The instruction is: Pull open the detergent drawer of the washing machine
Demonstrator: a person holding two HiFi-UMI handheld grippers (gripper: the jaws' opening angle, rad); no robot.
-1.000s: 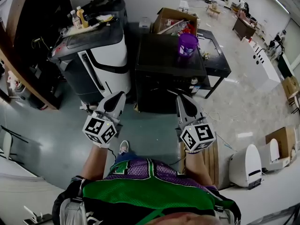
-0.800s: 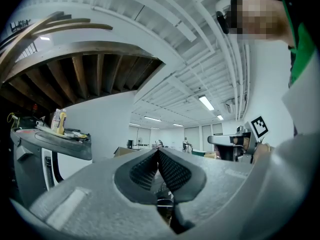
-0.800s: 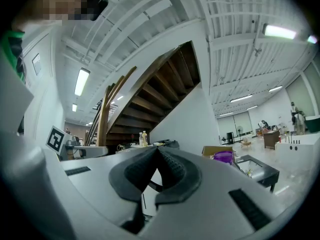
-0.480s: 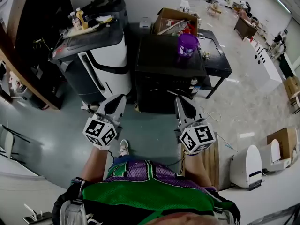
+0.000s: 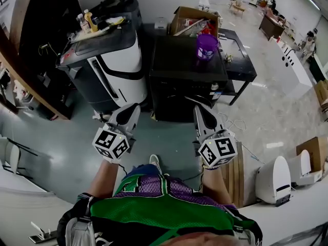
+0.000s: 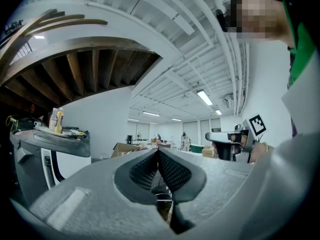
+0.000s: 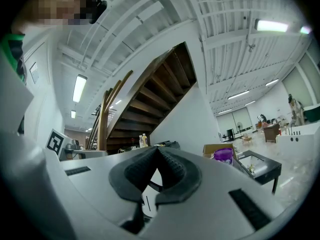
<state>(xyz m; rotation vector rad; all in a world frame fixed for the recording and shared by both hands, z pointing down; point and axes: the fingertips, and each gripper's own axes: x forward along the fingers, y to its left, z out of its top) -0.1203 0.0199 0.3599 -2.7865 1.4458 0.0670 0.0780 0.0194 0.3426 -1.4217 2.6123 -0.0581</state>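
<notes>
A black box-shaped washing machine (image 5: 187, 68) stands on the floor just ahead of me, seen from above. Its dark front (image 5: 177, 104) faces me, and I cannot make out the detergent drawer on it. My left gripper (image 5: 133, 108) hovers short of the machine's lower left corner, jaws shut and empty, their pads meeting in the left gripper view (image 6: 158, 152). My right gripper (image 5: 198, 109) hangs level before the front's right part, apart from it. Its jaws are also shut with nothing between them (image 7: 157, 149).
A purple container (image 5: 206, 46) sits on the machine's top. A white and grey appliance (image 5: 110, 68) with bottles (image 5: 87, 19) stands at the left. A cardboard box (image 5: 192, 20) is behind, a black table (image 5: 241, 63) to the right, and a wooden pallet (image 5: 233, 170) by my right arm.
Both grippers stay in nearly the same places. The person's shoe below them has shifted to the right, and the head view has tilted slightly.
</notes>
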